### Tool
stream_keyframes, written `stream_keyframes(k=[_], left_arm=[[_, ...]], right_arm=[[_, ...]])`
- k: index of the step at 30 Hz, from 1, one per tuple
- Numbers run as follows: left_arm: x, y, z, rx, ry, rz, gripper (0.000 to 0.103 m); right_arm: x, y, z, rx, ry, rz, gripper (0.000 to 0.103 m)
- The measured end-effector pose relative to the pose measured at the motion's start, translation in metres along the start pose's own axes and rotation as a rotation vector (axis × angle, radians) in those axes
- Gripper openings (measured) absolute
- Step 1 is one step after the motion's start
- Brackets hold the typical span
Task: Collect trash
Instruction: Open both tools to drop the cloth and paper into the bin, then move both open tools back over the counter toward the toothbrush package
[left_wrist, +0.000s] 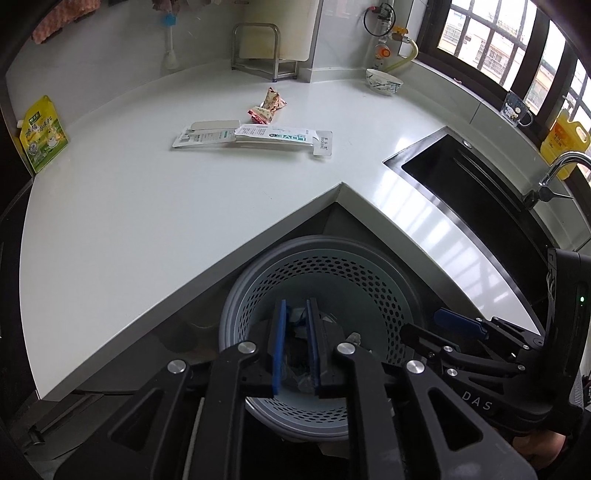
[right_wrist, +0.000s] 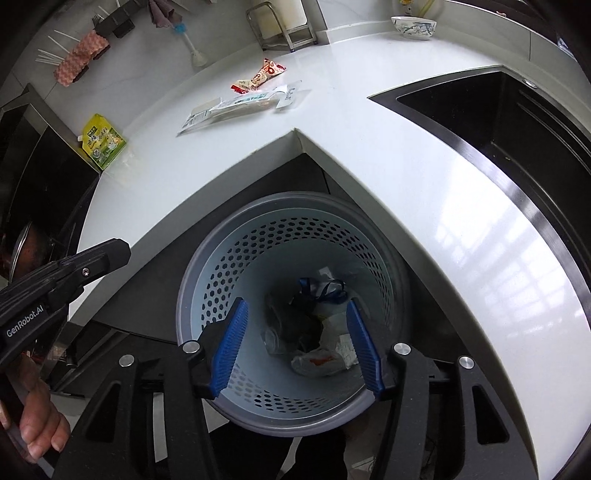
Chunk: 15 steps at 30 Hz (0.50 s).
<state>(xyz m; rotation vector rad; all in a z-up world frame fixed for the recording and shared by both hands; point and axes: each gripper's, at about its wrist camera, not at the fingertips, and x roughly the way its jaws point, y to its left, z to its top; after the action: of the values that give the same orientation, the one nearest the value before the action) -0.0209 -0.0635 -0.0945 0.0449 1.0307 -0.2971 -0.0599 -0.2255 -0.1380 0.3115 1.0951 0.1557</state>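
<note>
- Left wrist view: left gripper (left_wrist: 295, 347) hangs over the perforated bin (left_wrist: 369, 266) tucked in the inner corner below the surface (left_wrist: 147, 206). Fingers close together with a narrow gap; cannot tell whether they pinch anything, since the crumpled stuff between them may be bin contents seen through the gap.
- Remaining trash on the surface: flattened toothpaste box (left_wrist: 251, 136) and red snack wrapper (left_wrist: 267, 107) just behind it, both well apart from the bin.
- Right gripper (left_wrist: 458, 326) enters at lower right, beside the bin.
- Risk: if a scrap is in the fingers and they part off-centre, it could catch on the rim or fall outside the bin.
- Around: yellow-green pouch (left_wrist: 44, 134) at far left, bowl (left_wrist: 384, 82) at back, sink (left_wrist: 480, 192) and faucet (left_wrist: 561, 166) at right, yellow oil jug (left_wrist: 565, 138) by the window. Nothing blocks the way to the box.
- Right wrist view: right gripper (right_wrist: 295, 343) over the bin (right_wrist: 207, 266), fingers wide apart, nothing held. Crumpled bags and wrappers (right_wrist: 317, 332) lie at the bottom.
- Toothpaste box (right_wrist: 240, 105) and snack wrapper (right_wrist: 260, 75) lie past the corner of the surface (right_wrist: 424, 184); left gripper (right_wrist: 74, 273) at left edge.
- Risk: the flat box lies flush, so fingers may slide over it or push it toward the wrapper; it is long, so it could bridge the bin rim.
- Pouch (right_wrist: 103, 142) looks full, so probably not trash; grabbing it would be a mistake.
</note>
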Motion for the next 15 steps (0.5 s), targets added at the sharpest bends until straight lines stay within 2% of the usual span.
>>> stream_keyframes(k=[1, 3, 4, 7, 9, 15], left_arm=[[-0.002, 0.003, 0.002, -0.004, -0.006, 0.003, 0.026], [-0.008, 0.007, 0.007, -0.01, -0.028, 0.009, 0.052], [-0.011, 0.01, 0.01, -0.011, -0.043, 0.013, 0.056], [-0.018, 0.017, 0.023, 0.006, -0.072, 0.02, 0.059], [-0.021, 0.023, 0.031, 0.015, -0.087, 0.023, 0.067], [-0.02, 0.045, 0.062, 0.077, -0.124, 0.035, 0.075]], right_arm=[[-0.001, 0.001, 0.002, -0.002, -0.002, 0.005, 0.055], [-0.003, 0.003, 0.006, -0.008, -0.007, 0.009, 0.056], [-0.005, 0.005, 0.008, -0.01, -0.01, 0.01, 0.057], [-0.008, 0.007, 0.013, -0.007, -0.02, 0.013, 0.058], [-0.009, 0.008, 0.018, 0.0, -0.024, 0.02, 0.058], [-0.01, 0.015, 0.038, 0.027, -0.052, 0.019, 0.06]])
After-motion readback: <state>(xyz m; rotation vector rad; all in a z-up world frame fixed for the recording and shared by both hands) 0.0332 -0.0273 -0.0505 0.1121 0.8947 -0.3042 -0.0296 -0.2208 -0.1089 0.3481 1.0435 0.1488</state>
